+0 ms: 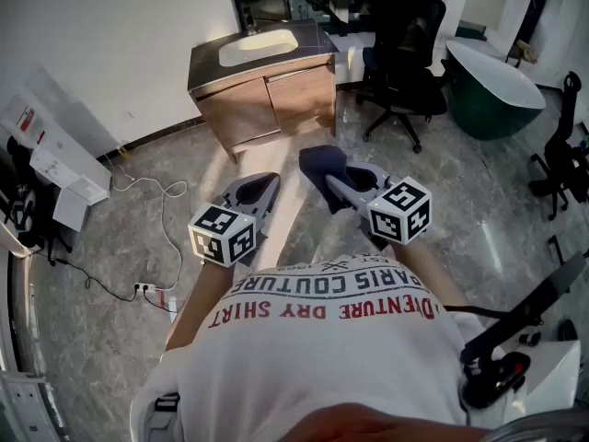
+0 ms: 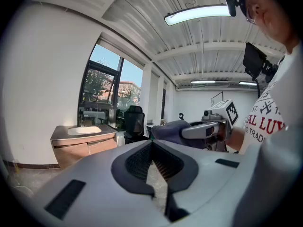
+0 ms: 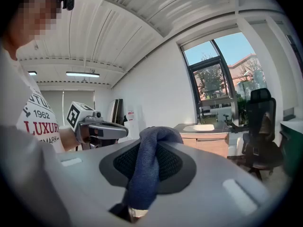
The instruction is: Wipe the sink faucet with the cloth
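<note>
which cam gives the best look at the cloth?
Right gripper view: the dark blue cloth fills the centre, clamped between the right tongs. Head view shows it only as a small bundle at their tips; left gripper view shows it from the side, partly behind those tongs.

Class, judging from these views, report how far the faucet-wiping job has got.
Done: the cloth is pinched in the right tool. In hand: both tools are held up well short of the sink cabinet, the left tool shut and empty. Left: reaching the faucet and all the wiping; the cloth is nowhere near it.
</note>
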`<control>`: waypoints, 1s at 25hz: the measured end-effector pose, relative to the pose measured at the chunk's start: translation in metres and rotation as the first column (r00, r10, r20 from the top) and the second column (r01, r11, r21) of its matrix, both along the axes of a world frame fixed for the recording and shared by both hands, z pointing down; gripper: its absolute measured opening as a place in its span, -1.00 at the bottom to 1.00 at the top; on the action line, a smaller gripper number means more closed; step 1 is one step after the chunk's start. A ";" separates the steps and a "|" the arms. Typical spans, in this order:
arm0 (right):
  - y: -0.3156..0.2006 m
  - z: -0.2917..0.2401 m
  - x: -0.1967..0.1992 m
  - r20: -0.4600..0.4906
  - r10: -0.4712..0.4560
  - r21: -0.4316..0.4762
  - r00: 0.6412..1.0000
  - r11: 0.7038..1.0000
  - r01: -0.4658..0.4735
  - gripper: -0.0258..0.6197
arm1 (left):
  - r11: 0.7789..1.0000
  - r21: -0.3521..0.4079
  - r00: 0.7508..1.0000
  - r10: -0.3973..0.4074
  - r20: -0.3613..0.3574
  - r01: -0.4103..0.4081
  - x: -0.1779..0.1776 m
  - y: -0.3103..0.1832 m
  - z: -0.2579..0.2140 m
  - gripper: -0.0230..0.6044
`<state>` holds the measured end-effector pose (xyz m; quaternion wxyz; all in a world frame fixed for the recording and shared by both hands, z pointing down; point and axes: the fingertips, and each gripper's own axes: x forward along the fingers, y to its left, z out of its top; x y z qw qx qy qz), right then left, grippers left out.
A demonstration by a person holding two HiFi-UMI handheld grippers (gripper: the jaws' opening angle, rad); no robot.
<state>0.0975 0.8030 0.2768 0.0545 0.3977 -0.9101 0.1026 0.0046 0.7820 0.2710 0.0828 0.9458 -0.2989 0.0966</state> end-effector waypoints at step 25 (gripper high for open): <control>-0.015 0.021 0.016 0.068 -0.009 -0.048 0.998 0.999 0.012 -0.71 | 0.995 0.053 0.996 0.078 0.039 -0.081 0.031 -0.023 0.017 -0.92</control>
